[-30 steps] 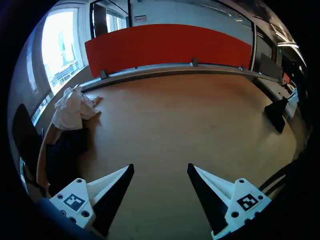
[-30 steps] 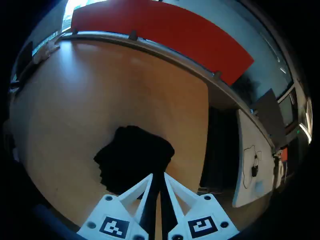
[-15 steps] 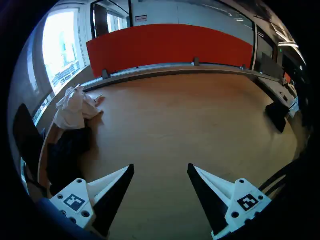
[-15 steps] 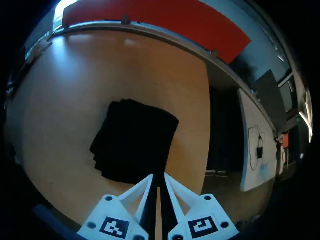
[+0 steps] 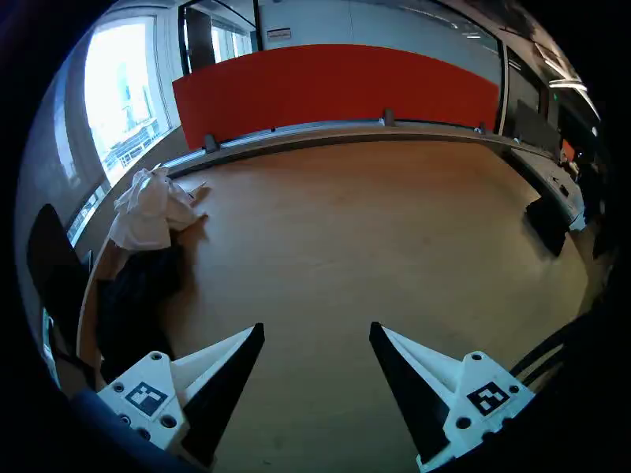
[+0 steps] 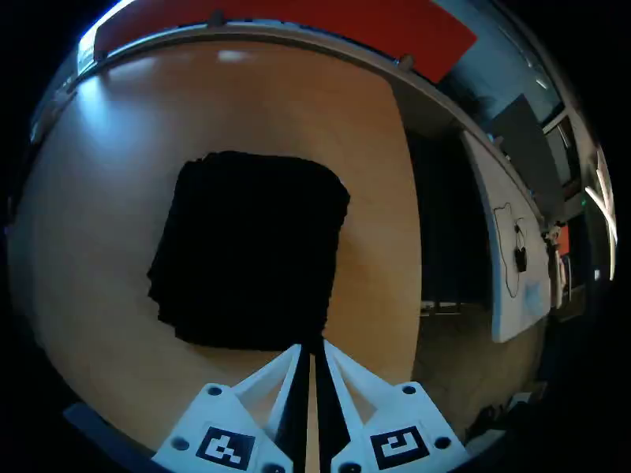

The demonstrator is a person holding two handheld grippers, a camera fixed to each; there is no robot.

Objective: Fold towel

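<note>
I recorded the right claw (image 6: pixel 314 348) pressed together, its tips meeting the near corner of the black squarish cloth towel (image 6: pixel 248 248). Because that corner had stayed at the tips across the last second, I judged the claw to be pinching it, though black pads against black cloth prevented outright confirmation. Over that second the towel went from a bunched, irregular lump to a flat, roughly square panel lying on the pale wooden worktop (image 6: pixel 95 181), near its right-hand edge in the right gripper view. I took this to mean a fold had just been laid down and drawn smooth; whether a further fold was needed could not be settled from the outline alone. The left claw (image 5: pixel 315 325) was spread wide and empty above bare worktop, well apart from the towel, and its outlook had barely shifted. In the left gripper view I noted a crumpled white cloth (image 5: pixel 148 209) and a dark fabric heap (image 5: pixel 130 292) at the worktop's left margin, with a long red partition panel (image 5: pixel 339 83) along the far side. The likely next requirement was releasing the pinched corner without disturbing the laid panel.
</note>
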